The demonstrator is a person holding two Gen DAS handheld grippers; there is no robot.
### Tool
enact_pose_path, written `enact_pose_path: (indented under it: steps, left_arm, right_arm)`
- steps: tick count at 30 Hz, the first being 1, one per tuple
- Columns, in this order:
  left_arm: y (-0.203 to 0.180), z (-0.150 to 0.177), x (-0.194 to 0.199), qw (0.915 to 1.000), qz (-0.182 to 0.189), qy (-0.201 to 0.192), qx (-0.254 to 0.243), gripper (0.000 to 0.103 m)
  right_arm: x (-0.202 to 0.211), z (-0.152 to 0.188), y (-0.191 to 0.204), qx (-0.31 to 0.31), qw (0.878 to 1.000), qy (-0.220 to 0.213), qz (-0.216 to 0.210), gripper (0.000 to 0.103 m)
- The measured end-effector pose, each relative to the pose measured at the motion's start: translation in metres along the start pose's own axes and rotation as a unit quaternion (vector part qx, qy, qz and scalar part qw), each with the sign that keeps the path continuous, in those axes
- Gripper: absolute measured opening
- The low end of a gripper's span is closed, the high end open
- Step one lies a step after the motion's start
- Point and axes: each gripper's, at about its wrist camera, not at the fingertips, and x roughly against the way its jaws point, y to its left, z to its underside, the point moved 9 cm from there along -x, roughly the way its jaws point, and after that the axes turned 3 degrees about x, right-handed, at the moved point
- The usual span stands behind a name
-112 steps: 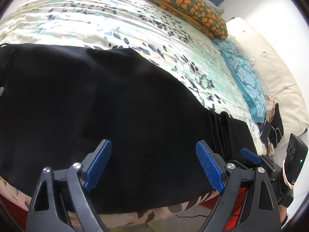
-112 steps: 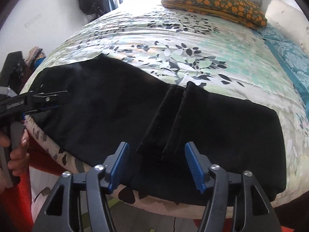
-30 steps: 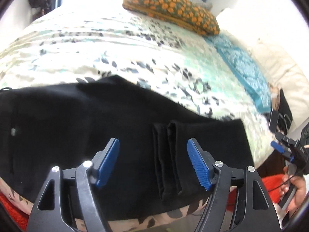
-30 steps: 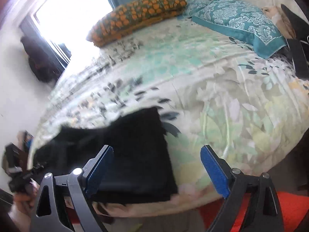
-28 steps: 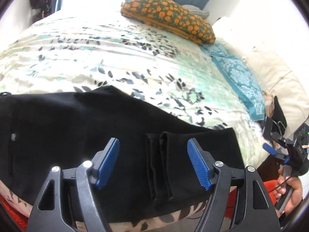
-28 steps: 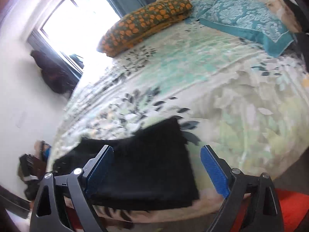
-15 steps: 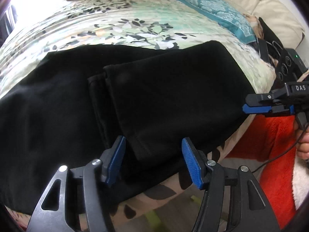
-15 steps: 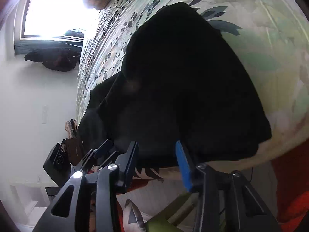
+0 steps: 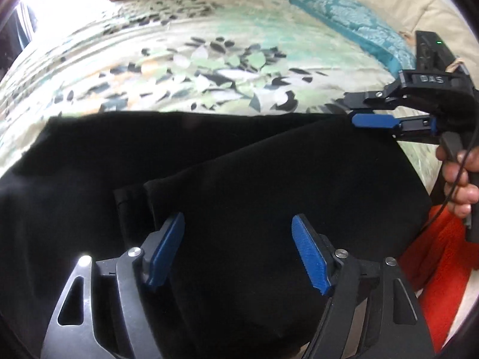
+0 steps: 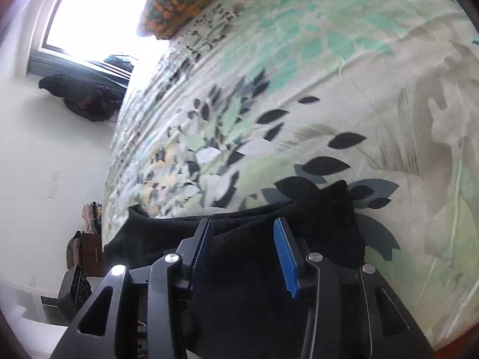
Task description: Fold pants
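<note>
Across the left wrist view, the black pants (image 9: 239, 179) lie on the near part of the bed (image 9: 209, 59), one end already laid back over the rest, so its hem edges run as a double line left of centre. The step in hand looks like taking hold of this doubled part for the next fold. The left gripper (image 9: 238, 251) hangs over the upper layer with its jaws spread and opening; cloth lies below the gap, but neither pad presses it, so it holds nothing. At the right edge of this view the right gripper (image 9: 359, 116) reaches in from the side at the far corner of the folded layer, carried by a hand (image 9: 458, 179) on its handle. Seen edge-on here, whether it pinches the corner I cannot tell. Next, I judge, both tools need to close on two corners of the same layer and lift together, keeping the edges matched.

Over in the right wrist view, the right gripper (image 10: 242, 257) points down at the pants (image 10: 329, 218) near their far corner, where the cloth meets the leaf-patterned bed (image 10: 329, 89). Its jaws stand partly apart and are opening slightly. Black cloth fills the gap between the fingers, yet the pads do not visibly bite on it, so I read it as not yet gripping.
</note>
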Motion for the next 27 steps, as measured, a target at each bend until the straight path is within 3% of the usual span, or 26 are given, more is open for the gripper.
enact_pose_path:
  steps: [3, 5, 7, 9, 11, 13, 16, 20, 27]
  left_arm:
    - [-0.006, 0.009, 0.026, 0.9999, 0.005, -0.001, -0.012, 0.076]
    - [-0.008, 0.013, 0.047, 0.9994, 0.015, -0.026, -0.019, 0.088]
    - [-0.005, 0.022, 0.054, 0.9991, 0.016, -0.036, -0.012, 0.092]
    - [0.001, 0.032, 0.039, 0.9999, 0.013, -0.010, 0.002, 0.092]
    - [0.010, 0.042, 0.018, 0.9996, -0.010, 0.020, 0.015, 0.092]
    - [0.018, 0.042, 0.019, 0.9988, -0.038, 0.017, 0.025, 0.092]
    - [0.031, 0.040, 0.042, 0.9965, -0.045, 0.007, 0.070, 0.092]
    - [0.054, 0.039, 0.065, 0.9909, -0.092, -0.025, 0.095, 0.094]
    - [0.089, 0.058, 0.058, 0.9842, -0.118, -0.010, 0.132, 0.094]
  right_arm:
    - [0.018, 0.002, 0.007, 0.017, 1.000, -0.022, -0.002, 0.043]
    - [0.046, 0.015, 0.026, 0.043, 0.998, -0.038, -0.010, 0.046]
    - [0.067, 0.040, 0.038, 0.049, 0.998, -0.036, -0.019, 0.058]
    - [0.074, 0.066, 0.036, 0.042, 0.998, -0.040, -0.011, 0.074]
    - [0.058, 0.091, 0.020, 0.045, 0.999, -0.020, 0.024, 0.075]
    - [0.035, 0.112, 0.000, 0.040, 0.998, 0.014, 0.052, 0.070]
    - [0.054, 0.110, 0.023, 0.081, 0.995, -0.027, 0.060, 0.070]
    - [0.069, 0.113, 0.069, 0.184, 0.974, -0.081, 0.104, 0.070]
    - [0.025, 0.127, 0.097, 0.278, 0.941, -0.074, 0.179, 0.070]
